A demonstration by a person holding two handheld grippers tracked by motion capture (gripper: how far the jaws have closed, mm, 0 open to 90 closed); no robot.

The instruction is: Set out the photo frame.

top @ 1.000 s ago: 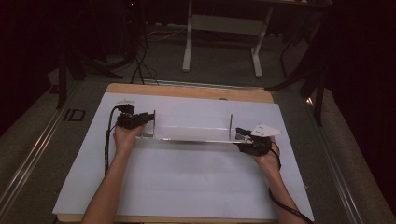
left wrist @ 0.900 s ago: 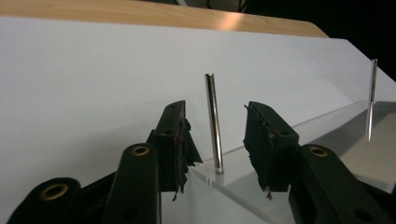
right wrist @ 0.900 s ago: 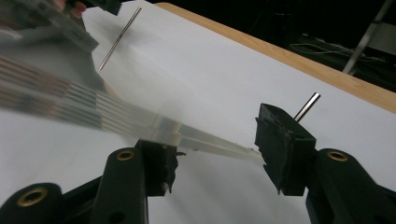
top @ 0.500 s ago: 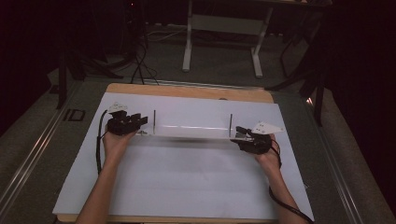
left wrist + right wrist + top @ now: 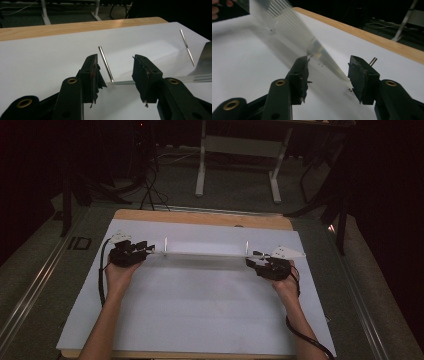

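Both tools wide apart: left tool (image 5: 115, 75) & right tool (image 5: 328, 75) straddle clear plate (image 5: 205, 253) ends, unclamped

Your clear panel (image 5: 205, 254) sits across the far half of the surface (image 5: 200, 310), one pin (image 5: 165, 243) near its left end, another pin (image 5: 247, 246) near its right, your grippers at either end.

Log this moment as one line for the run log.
left tool: open, at clear plate end | right tool: open, straddling other end | pins upright
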